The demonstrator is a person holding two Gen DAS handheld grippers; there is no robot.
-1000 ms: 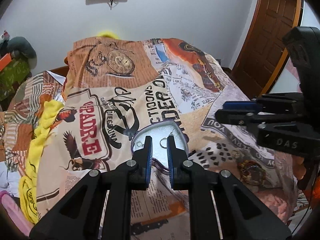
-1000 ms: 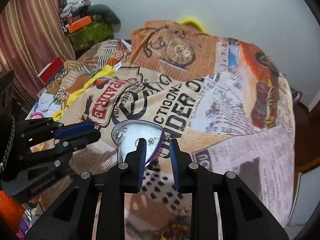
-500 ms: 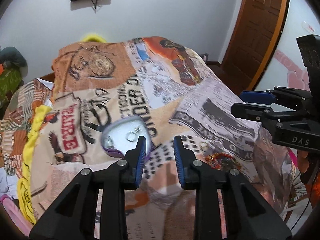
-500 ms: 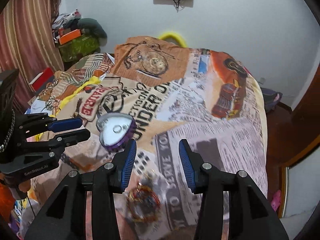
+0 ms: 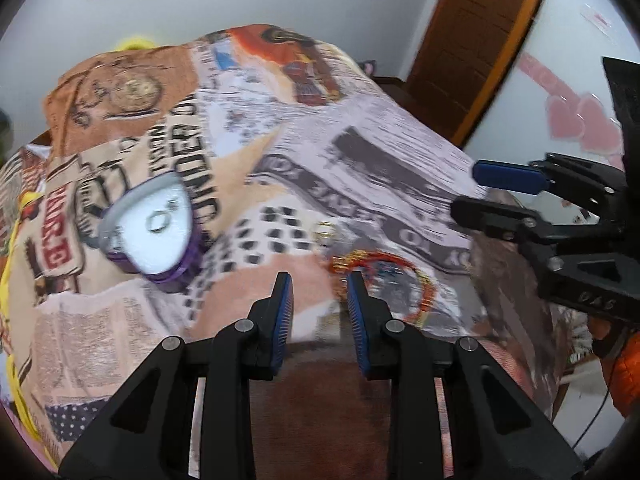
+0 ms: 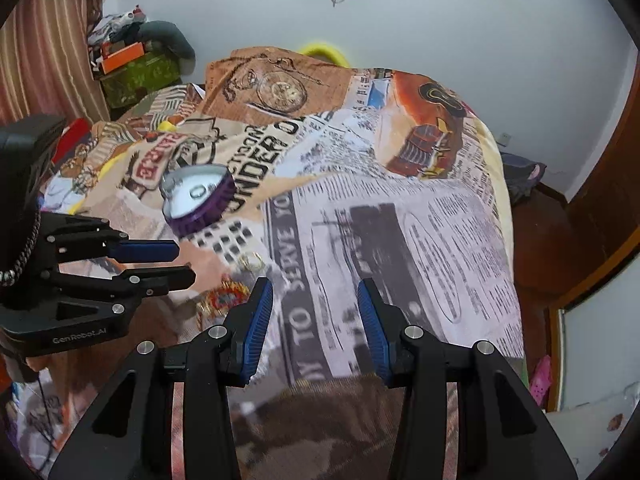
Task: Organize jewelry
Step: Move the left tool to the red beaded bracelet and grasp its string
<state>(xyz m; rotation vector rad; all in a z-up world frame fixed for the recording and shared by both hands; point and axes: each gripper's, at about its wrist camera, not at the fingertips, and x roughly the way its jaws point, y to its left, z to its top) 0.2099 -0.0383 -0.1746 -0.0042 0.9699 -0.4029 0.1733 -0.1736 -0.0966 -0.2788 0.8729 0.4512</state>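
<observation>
A purple heart-shaped jewelry box [image 5: 154,232] with a white lining lies open on the printed bedspread, with a silver ring [image 5: 158,222] inside; it also shows in the right wrist view [image 6: 198,200]. A red and gold beaded bracelet [image 5: 384,276] and a small gold ring [image 5: 326,232] lie on the bedspread to its right. My left gripper [image 5: 319,280] is open and empty, just short of the bracelet. My right gripper [image 6: 316,292] is open and empty above the bedspread, right of the bracelet [image 6: 224,298].
The bed fills the middle of both views under a newspaper-print cover [image 6: 400,220]. A brown door [image 5: 480,32] stands at the right. Clutter and a green box [image 6: 136,72] sit at the far left by a striped curtain.
Both grippers have drawn back from the heart box and swung right toward the bracelet. Both have opened wider. The box stays in place with the ring in it.
</observation>
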